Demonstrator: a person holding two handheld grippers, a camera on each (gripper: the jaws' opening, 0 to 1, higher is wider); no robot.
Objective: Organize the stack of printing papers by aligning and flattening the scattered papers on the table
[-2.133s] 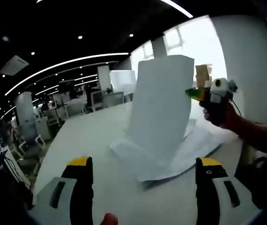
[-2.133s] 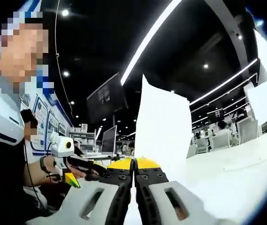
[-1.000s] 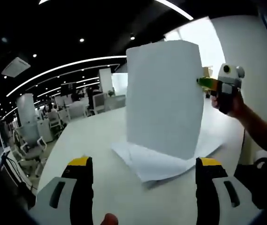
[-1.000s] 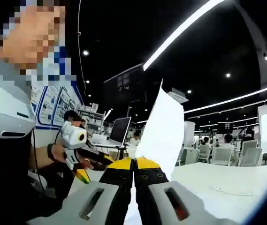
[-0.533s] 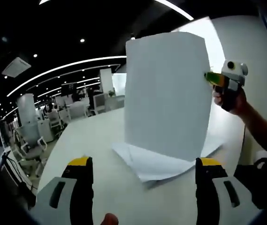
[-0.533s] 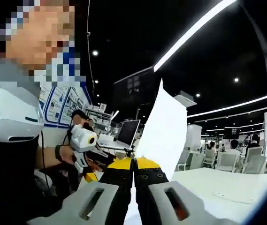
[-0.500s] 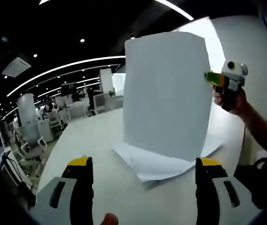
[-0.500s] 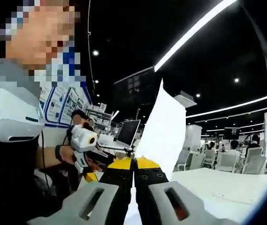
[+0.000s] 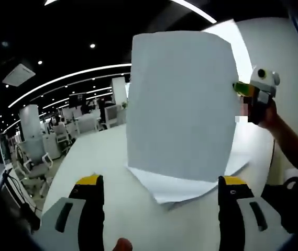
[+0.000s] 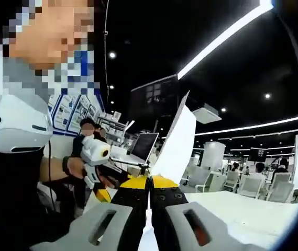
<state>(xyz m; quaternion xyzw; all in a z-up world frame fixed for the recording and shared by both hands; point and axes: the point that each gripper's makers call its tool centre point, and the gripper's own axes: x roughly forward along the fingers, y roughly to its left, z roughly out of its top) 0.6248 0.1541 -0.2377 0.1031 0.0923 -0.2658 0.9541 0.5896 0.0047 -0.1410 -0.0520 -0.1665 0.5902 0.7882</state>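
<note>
Big white table stretching away toward a far office floor of desks and chairs. On it, near centre-right, the loose pile of papers, fanned and out of square, corners poking out toward the near side. Above the pile, one lifted sheet hanging upright in the air, lower edge just over the stack, apparently clear of it. Pinched at its right edge by the right gripper, jaws pressed together on the sheet's margin, the paper rising edge-on past the yellow tips in the right gripper view. Left gripper waiting low and near, jaws wide apart, nothing between them, pile in line ahead.

Handling, by the look of it: featherweight, thin, floppy, bowing slightly from a single-edge hold; slick sheet on sheet, quick to slide or crease. Best taken at a margin or corner, gently; probably steadier with a second pinch on the free left edge before lowering square onto the stack.
</note>
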